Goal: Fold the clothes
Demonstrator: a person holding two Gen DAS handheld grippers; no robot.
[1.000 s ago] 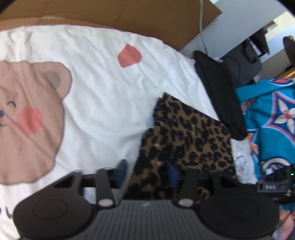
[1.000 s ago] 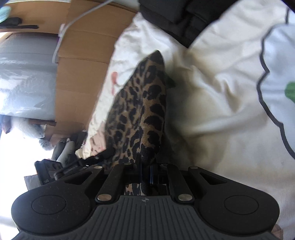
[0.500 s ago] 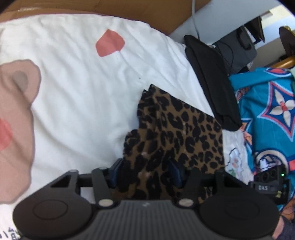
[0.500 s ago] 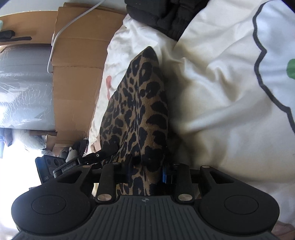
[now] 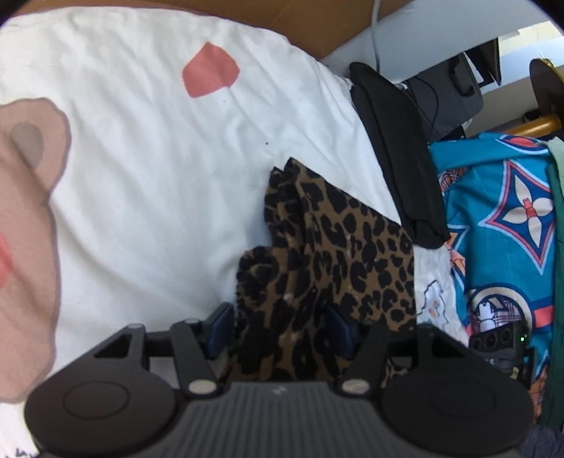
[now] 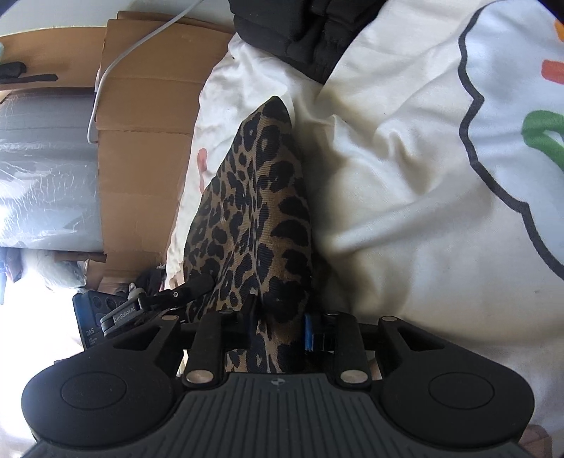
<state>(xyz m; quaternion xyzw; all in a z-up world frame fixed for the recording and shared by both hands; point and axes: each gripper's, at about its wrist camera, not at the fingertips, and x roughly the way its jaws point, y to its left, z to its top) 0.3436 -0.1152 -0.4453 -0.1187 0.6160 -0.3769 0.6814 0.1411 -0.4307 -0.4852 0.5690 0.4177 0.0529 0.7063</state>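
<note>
Leopard-print garment (image 5: 338, 253) lies on the white bear-print sheet (image 5: 148, 183), centre-right of the left wrist view, its lower part bunched between my left tongs (image 5: 278, 326); those jaws stand wide apart with cloth between the blue pads, not pinching, same as half a second ago; a second ago the cloth only reached the right pad, so I have pushed in over the edge. Right tongs (image 6: 278, 326) changed more: a second ago they were clamped tight on a fold, now the jaws have spread and the garment (image 6: 257, 218) sits loose between them, running up the centre of that view to a point near the black clothing (image 6: 292, 28). My read: right side has let go, so that fold is laid down and the piece rests on the bed under its own weight; left side looks set to close on the near hem for the next fold, though nothing is gripped yet. Black folded item (image 5: 398, 155) and blue patterned cloth (image 5: 500, 218) sit at right of the left view, apart from the work; cardboard (image 6: 141, 141) at left of the right view.
</note>
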